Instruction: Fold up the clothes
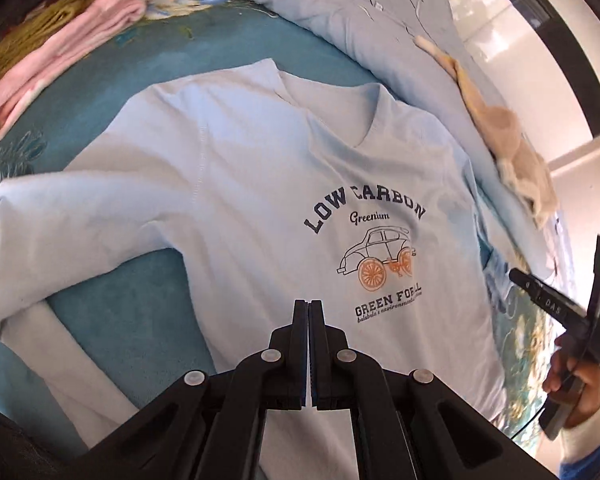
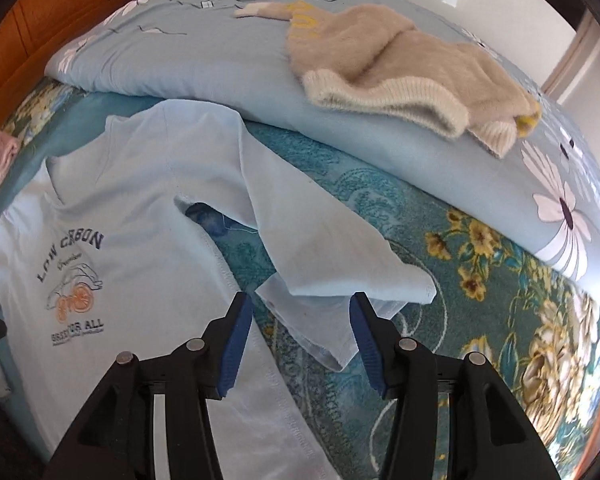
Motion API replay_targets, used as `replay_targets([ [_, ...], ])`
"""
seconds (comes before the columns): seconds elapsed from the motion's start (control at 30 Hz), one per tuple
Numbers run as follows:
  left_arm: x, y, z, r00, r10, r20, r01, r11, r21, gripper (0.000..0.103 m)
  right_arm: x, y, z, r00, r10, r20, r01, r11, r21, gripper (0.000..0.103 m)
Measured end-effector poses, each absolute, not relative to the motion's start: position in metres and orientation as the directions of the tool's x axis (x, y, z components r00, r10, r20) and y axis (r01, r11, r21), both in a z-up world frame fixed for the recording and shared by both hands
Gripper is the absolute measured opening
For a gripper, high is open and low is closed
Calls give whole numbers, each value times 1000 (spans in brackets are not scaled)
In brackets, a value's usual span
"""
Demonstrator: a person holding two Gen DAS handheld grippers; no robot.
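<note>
Left tongs (image 1: 309, 308) shut | shirt (image 1: 236, 184) flat, collar pointing away

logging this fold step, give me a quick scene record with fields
surface: bed
garment: pale blue shirt, print side up
near sleeve: folded back on itself
left gripper: shut, over the shirt's lower front
right gripper: open, sleeve end between the jaws, unpressed
other clothes: beige sweater on quilt; pink garment
</note>
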State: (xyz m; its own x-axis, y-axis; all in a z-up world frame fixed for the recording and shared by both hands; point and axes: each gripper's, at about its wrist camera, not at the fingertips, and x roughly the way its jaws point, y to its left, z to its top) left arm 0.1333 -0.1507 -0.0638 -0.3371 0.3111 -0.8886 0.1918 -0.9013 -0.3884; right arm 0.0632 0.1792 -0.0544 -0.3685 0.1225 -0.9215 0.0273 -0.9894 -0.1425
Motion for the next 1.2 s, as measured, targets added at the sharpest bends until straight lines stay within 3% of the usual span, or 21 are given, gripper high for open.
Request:
replay_targets([
  [0.1,133,-159,-71,-329,313,-891,230,-888,-397,7,52,178,-67,-356,166,-920,46,-980,-195,52],
  [0.17,135,-168,-78,-322,322,-890,276,-867,-414,11,47,183,-71,-339,176,-924,38,-979,-201,43],
  [0.2,137,-172,-80,-321,325,-890,300,-856,-421,12,45,186,-72,-333,177,-926,32,-979,-199,18],
  [0.23,138,-176,-83,-318,327,-890,322,-845,-426,16,42,190,-73,-317,162,-934,30,-983,-181,1],
  [0.5,137,-176,-91,-301,311,-902,358,-840,-409,19,-14,240,-18,-379,146,-914,-75,-989,-126,1],
  [0.63,134,-169,-86,-309,294,-905,324,-862,-391,22,-3,225,-7,-385,26,-922,59,-997,-53,2],
  [0.7,134,-167,-88,-299,289,-909,322,-866,-381,25,18,210,-22,-339,-25,-940,136,-990,-23,8],
  [0.8,134,-167,-91,-283,290,-914,330,-866,-377,25,52,190,-55,-263,-57,-963,220,-975,-2,31],
  [0.83,134,-167,-91,-280,291,-915,331,-865,-377,25,63,185,-66,-239,-56,-969,243,-970,-4,33],
  [1.2,134,-164,-92,-263,280,-923,328,-874,-359,28,84,179,-110,-209,75,-975,318,-938,-140,38],
])
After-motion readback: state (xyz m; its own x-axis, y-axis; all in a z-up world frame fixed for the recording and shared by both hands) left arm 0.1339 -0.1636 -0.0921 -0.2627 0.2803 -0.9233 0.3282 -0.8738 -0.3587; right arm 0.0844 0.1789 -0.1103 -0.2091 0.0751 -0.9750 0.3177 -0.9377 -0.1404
